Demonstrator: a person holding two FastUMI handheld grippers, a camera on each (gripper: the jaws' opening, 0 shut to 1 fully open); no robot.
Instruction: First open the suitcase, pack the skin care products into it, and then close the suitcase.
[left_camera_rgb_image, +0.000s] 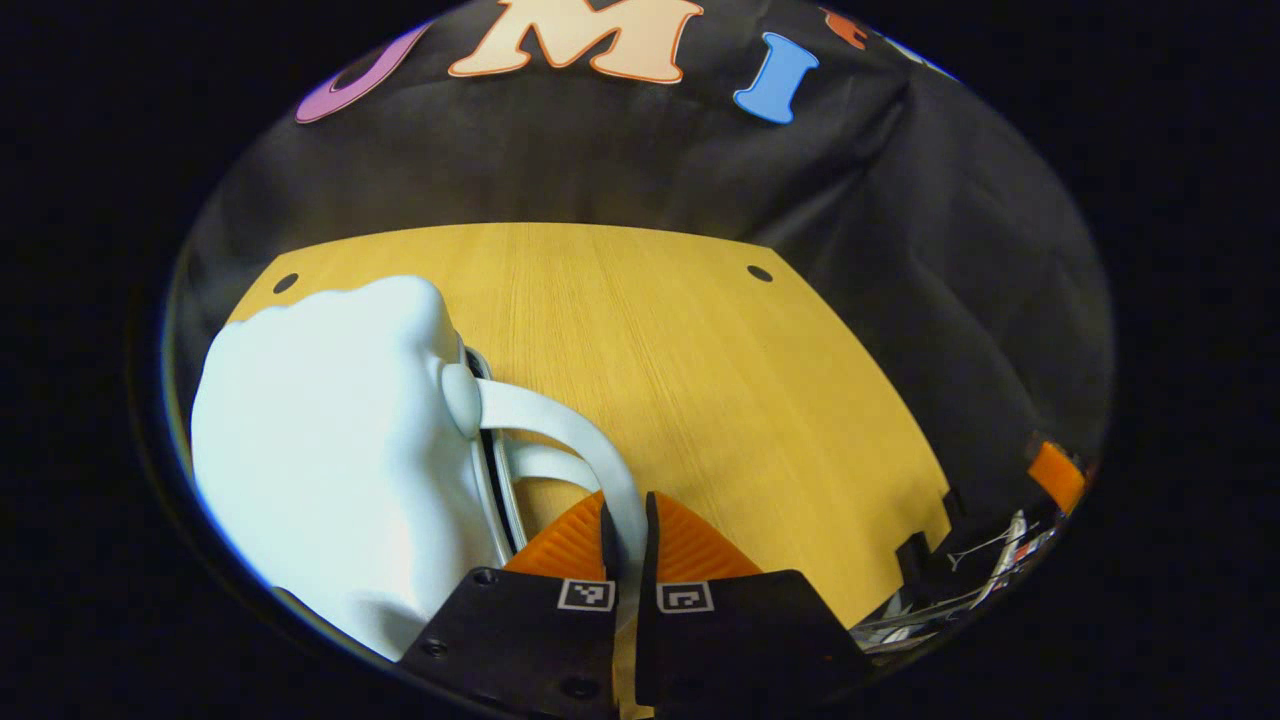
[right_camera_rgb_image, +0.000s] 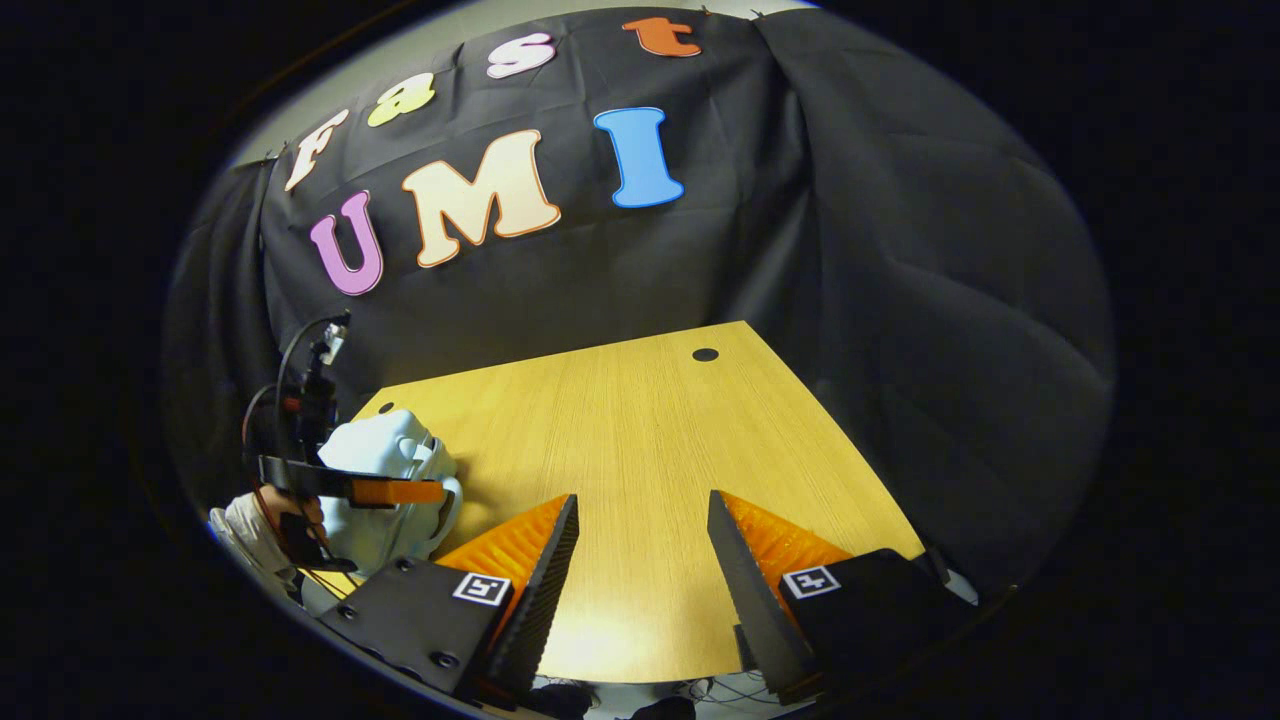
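Looking largest first, we see the wooden table (left_camera_rgb_image: 700, 360), bare across most of its top. At its left side sits the pale blue suitcase (left_camera_rgb_image: 330, 450), shell shut, its white handle (left_camera_rgb_image: 560, 420) arcing out toward us. In the left gripper view we see the left gripper (left_camera_rgb_image: 628, 535) pinched nearly closed with both fingers on that handle strap. In the right gripper view the suitcase (right_camera_rgb_image: 385, 480) sits far left. The right gripper (right_camera_rgb_image: 640, 540) hangs over the table with fingers spread wide, holding nothing. A hand (right_camera_rgb_image: 285, 515) grips the other tool there.
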